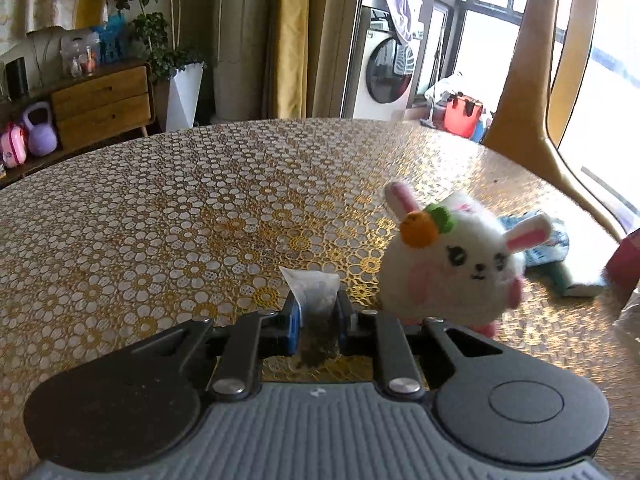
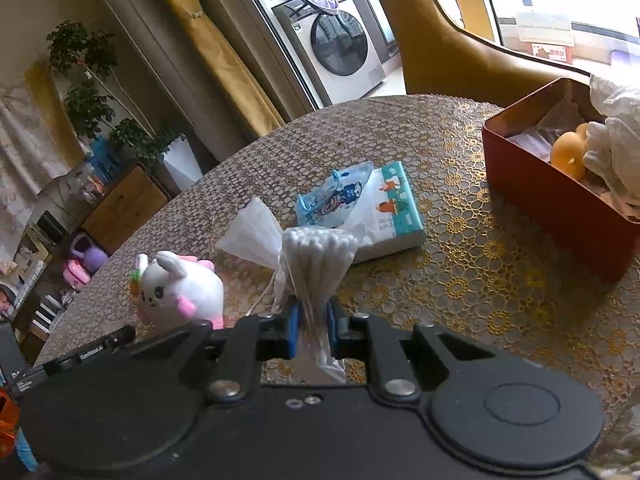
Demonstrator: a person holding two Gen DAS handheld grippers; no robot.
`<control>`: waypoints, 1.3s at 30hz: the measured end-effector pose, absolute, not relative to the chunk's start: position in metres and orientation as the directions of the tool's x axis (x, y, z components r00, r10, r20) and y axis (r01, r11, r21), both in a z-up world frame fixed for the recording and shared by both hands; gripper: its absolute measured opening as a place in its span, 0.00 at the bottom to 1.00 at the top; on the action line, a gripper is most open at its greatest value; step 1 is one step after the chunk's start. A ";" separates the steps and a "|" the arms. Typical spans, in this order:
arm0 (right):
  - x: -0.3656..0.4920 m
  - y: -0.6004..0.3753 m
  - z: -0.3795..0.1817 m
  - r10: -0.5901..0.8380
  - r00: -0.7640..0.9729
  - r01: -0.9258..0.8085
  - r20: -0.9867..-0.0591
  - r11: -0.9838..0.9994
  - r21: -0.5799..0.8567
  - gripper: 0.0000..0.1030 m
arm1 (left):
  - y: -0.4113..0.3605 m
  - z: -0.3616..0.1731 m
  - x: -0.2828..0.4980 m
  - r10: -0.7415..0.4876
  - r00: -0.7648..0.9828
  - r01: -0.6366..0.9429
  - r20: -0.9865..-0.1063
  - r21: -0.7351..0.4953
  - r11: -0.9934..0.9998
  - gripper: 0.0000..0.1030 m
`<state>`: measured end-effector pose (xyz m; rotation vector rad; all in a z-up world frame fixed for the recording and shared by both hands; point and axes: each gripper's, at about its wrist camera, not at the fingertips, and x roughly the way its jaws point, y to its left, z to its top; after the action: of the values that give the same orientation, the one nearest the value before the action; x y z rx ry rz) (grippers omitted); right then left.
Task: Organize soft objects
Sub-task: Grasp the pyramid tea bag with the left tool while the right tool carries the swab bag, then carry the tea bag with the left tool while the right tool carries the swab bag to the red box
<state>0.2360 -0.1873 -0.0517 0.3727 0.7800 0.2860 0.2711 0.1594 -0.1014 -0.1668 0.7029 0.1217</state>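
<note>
My left gripper (image 1: pixel 317 312) is shut on a small tea bag (image 1: pixel 314 288) with dark leaves inside, held just above the table. A white plush rabbit (image 1: pixel 452 268) sits right of it; it also shows in the right wrist view (image 2: pixel 180 288). My right gripper (image 2: pixel 312 316) is shut on a clear bag of cotton swabs (image 2: pixel 316 256), held above the table. Behind it lie a white face mask (image 2: pixel 252 232), a blue printed mask (image 2: pixel 332 196) and a tissue pack (image 2: pixel 392 208). A red box (image 2: pixel 548 188) at the right holds an orange soft toy (image 2: pixel 568 152) and white cloth.
The round table (image 1: pixel 160 220) has a gold floral lace cover. A tan chair (image 1: pixel 532 80) stands behind the table at the right. The tissue pack and blue mask (image 1: pixel 552 248) show beyond the rabbit in the left wrist view. A washing machine and cabinet stand far behind.
</note>
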 end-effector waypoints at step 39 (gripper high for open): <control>0.207 -0.355 0.022 0.306 0.755 -0.123 -0.580 0.935 0.333 0.13 | -0.137 -0.011 0.296 -0.366 0.712 0.366 -0.599 -0.128 0.922 0.17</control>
<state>0.2072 -0.3547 0.0224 0.2838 0.6773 0.2377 0.2958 -0.1366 -0.0112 -0.0001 0.6638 -0.4059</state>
